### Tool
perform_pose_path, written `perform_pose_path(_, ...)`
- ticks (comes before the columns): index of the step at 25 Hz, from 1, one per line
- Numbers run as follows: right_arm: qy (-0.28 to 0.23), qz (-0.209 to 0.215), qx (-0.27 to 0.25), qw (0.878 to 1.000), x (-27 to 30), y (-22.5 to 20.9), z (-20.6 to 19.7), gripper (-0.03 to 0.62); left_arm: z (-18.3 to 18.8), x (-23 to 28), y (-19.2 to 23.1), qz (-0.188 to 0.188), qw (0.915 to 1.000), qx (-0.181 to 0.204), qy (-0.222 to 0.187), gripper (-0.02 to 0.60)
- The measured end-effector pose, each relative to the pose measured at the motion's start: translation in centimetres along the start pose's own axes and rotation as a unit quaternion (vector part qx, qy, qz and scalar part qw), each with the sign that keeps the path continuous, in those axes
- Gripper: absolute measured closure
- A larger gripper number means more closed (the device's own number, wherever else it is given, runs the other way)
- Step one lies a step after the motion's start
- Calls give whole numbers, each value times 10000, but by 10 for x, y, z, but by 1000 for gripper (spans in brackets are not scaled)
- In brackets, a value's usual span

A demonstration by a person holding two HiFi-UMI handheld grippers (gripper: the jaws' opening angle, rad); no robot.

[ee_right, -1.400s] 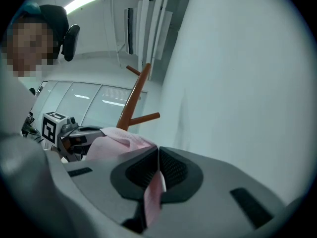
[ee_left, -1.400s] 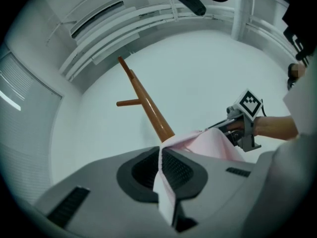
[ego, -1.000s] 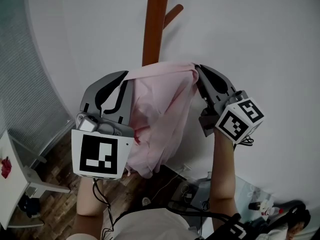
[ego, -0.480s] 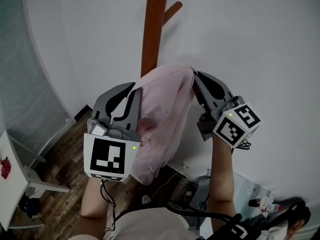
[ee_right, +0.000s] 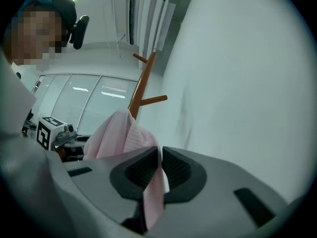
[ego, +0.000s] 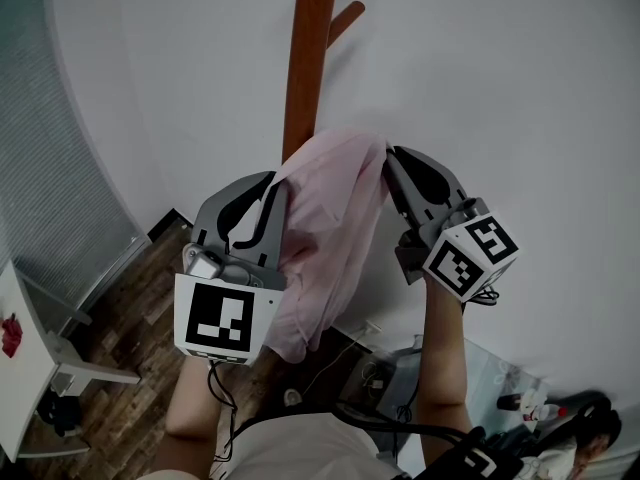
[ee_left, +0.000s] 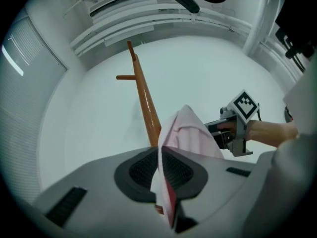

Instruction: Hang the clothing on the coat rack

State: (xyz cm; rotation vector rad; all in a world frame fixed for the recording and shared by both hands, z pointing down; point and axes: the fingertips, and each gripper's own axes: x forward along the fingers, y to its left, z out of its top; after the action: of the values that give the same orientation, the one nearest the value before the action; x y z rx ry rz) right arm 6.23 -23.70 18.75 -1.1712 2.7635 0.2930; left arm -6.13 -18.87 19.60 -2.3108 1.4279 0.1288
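Clothing gripped by both grippers in front of the rack pole

Slatted blinds fill the head view's 9 o'clock edge. Below them, at 8 o'clock, a white table stands on a dark wood floor.

The left gripper comes next, raised, with its marker cube toward 7 o'clock and its jaws pointing toward 1 o'clock. Its own view shows the jaws clenched on a fold of the pink garment, with cloth running down between the two black pads.

The garment fills the middle of the head view. It is stretched between the two grippers, and its loose lower part hangs toward 6 o'clock. Its upper edge lies across the brown coat rack pole, which runs up to 12 o'clock. No view shows whether cloth and pole touch. A short peg branches off the pole toward 1 o'clock, bare and well above the cloth.

At 3 o'clock of the garment, the right gripper points toward 11 o'clock. Its own view shows its jaws pressed together on another pink fold, with a strip of cloth hanging below the pads. A bare forearm reaches down from it toward 5 o'clock. Plain white wall fills the rest from 1 to 4 o'clock.
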Motion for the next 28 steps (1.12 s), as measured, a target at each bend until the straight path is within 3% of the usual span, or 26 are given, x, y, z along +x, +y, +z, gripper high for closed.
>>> perform_pose_path(7, -160, -347, -36, 9993, -9, -9, 9, 557, -4, -11, 11, 6, 9982, -590, -55, 488)
perform_pose_path(14, -171, -592, -353, 9975, -10, -1, 15, 557, -1, -23, 17, 70, 9975, -700, -106, 486)
perform_pose_path(19, -178, -543, -357, 9977, -8, 3, 17, 557, -9, -25, 17, -35, 9988, -498, -2, 482)
perform_pose_path(24, -197, -458, -339, 9982, -10, 1, 16, 557, -7, -20, 8, 69, 9965, -831, -17, 468)
perform_pose_path(28, -282, -484, -365, 9978, -18, 6, 21, 557, -1, -35, 3, -56, 9975, -706, -85, 437)
